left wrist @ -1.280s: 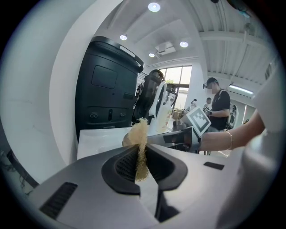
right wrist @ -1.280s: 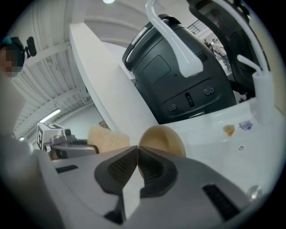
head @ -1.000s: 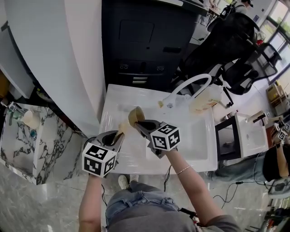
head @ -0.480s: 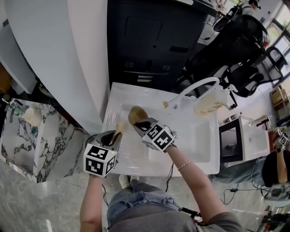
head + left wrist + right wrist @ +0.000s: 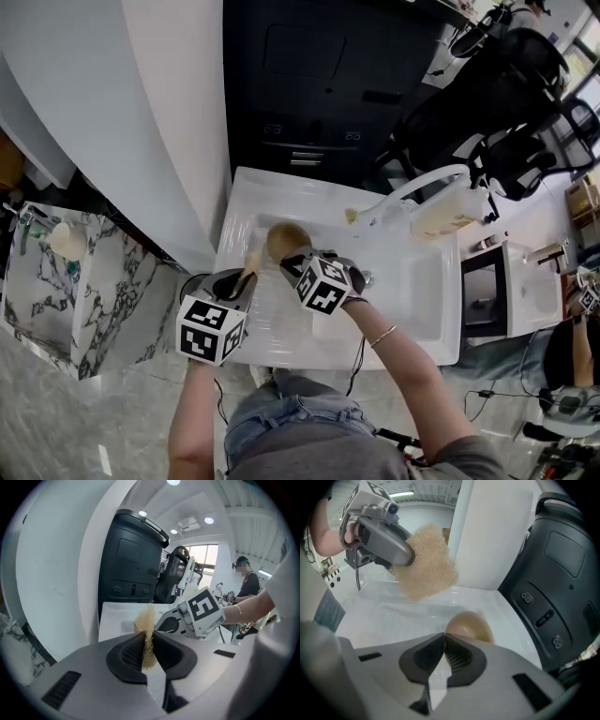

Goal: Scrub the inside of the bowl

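Note:
A tan bowl [image 5: 285,238] is held over the white sink [image 5: 412,291], its rim pinched in my shut right gripper [image 5: 293,259]. In the right gripper view the bowl [image 5: 469,626] shows just beyond the shut jaws of that gripper [image 5: 444,642]. My left gripper [image 5: 245,275] is shut on a tan fibrous scrub pad [image 5: 251,258], a little left of the bowl. The pad [image 5: 146,629] stands edge-on between the left gripper's jaws [image 5: 147,638], with the right gripper [image 5: 174,623] close behind it. From the right gripper view the pad [image 5: 428,568] hangs above the sink, apart from the bowl.
A white arched faucet [image 5: 424,184] and a tan container [image 5: 446,216] stand at the sink's back right. A tall black cabinet [image 5: 319,75] is behind the sink, and a white pillar [image 5: 178,122] to its left. Black office chairs [image 5: 487,103] stand far right, and a marble counter [image 5: 66,281] left.
The right gripper has turned its wrist a little while it holds the bowl. The left gripper and pad stay almost in place beside the bowl.

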A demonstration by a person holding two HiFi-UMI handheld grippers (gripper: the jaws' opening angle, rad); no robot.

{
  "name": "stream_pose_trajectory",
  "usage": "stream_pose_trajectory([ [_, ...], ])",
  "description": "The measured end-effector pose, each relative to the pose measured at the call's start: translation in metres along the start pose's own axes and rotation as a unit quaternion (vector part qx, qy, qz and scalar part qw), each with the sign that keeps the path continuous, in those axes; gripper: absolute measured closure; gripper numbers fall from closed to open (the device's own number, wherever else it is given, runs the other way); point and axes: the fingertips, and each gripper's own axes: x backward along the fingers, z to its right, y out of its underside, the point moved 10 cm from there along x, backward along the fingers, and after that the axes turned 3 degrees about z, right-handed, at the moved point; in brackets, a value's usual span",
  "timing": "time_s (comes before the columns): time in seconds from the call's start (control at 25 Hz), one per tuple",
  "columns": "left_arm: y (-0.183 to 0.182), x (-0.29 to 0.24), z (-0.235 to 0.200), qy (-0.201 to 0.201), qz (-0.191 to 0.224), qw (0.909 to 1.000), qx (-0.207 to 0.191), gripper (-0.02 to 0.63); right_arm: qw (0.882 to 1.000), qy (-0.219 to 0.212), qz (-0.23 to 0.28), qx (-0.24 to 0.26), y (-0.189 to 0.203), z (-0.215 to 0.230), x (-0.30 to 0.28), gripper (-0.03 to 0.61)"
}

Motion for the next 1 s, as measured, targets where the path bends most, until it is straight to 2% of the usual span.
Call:
stream_pose_trajectory([
  [0.52, 0.000, -0.014, -0.008, -0.007, -0.007, 0.9998, 0.016, 0.568, 0.999, -0.020, -0.019, 0.047, 0.004, 0.004, -0.017, 0.557],
  [1.0, -0.002, -0.016, -0.013, -0.008, -0.011, 0.9997, 0.020, 0.568, 0.996, -0.005, -0.024, 0.083, 0.005, 0.000, -0.023, 0.555],
])
